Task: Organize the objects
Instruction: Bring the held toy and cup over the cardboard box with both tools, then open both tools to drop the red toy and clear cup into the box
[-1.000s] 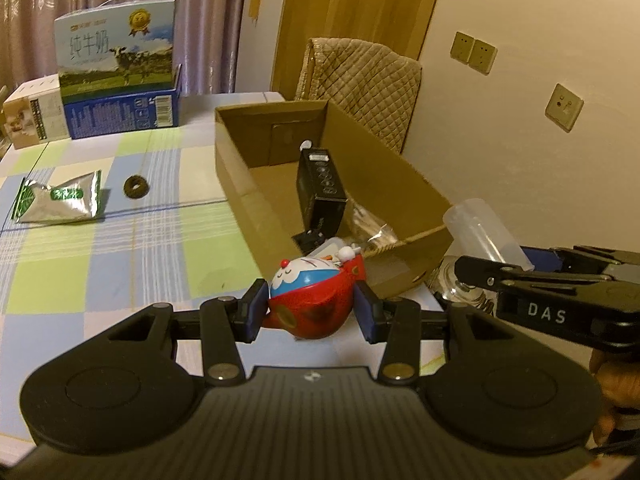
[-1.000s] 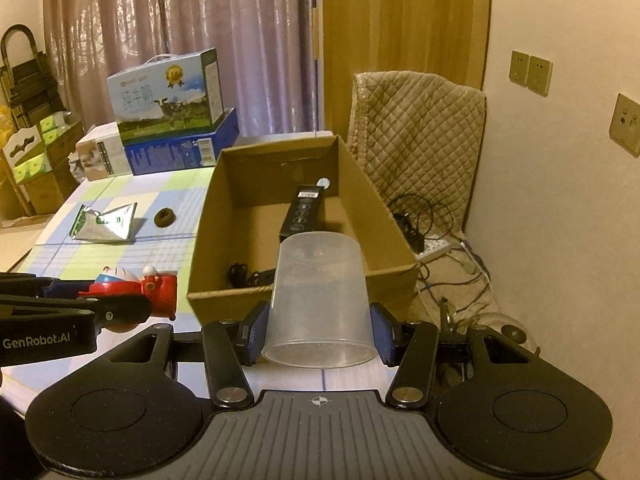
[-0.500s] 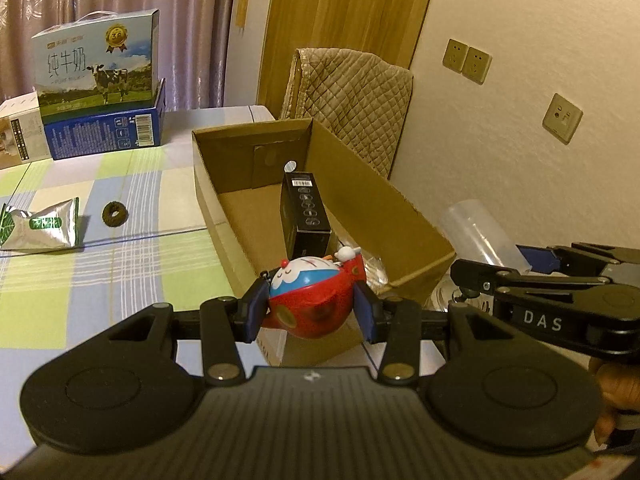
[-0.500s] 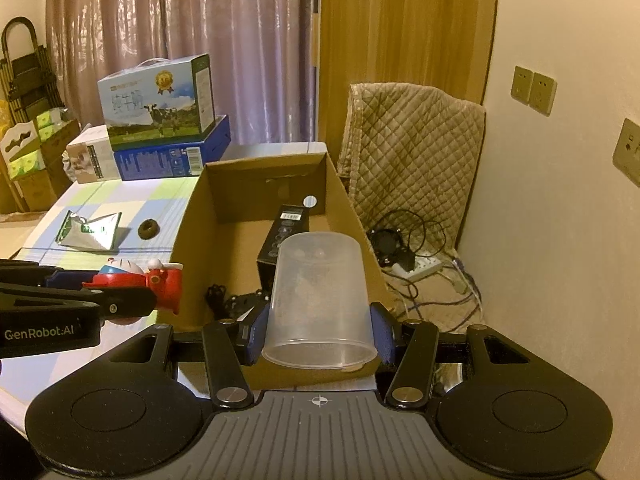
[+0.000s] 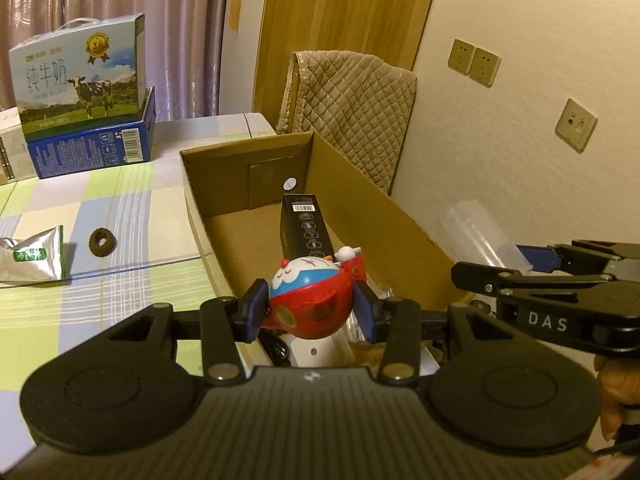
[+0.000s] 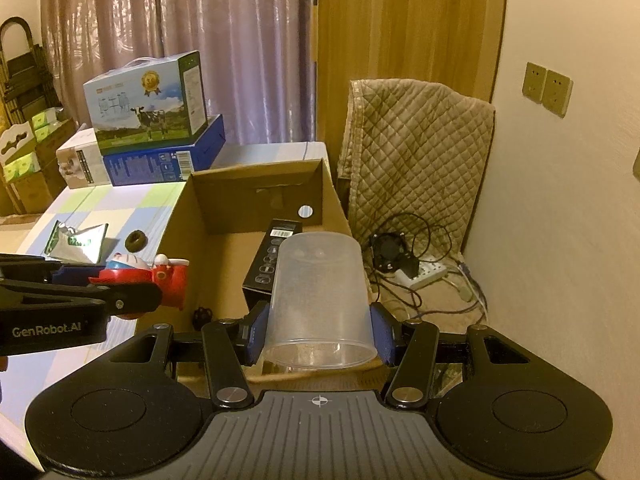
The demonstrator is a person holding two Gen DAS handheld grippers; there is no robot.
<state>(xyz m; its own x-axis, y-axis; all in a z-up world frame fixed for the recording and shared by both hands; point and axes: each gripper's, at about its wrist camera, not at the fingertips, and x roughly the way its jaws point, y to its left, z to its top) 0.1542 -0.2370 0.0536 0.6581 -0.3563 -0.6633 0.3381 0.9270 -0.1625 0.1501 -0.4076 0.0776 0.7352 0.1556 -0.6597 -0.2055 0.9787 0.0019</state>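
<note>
— Held fast: red toy [image 5: 310, 300] clamped in the left gripper [image 5: 310, 310], clear plastic cup [image 6: 318, 300] pinched by the right gripper [image 6: 318, 338], both poised over the near end of the cardboard box [image 5: 384, 216].

— Risks?

— Likely a slip of the slick cup, or a knock against the black carton [image 5: 306, 226] standing just ahead.

— Changed?

— Carried forward from the near rim to above the box interior; grips unchanged.

Black tool [image 5: 311, 310] — blue pads; silver screws
</note>
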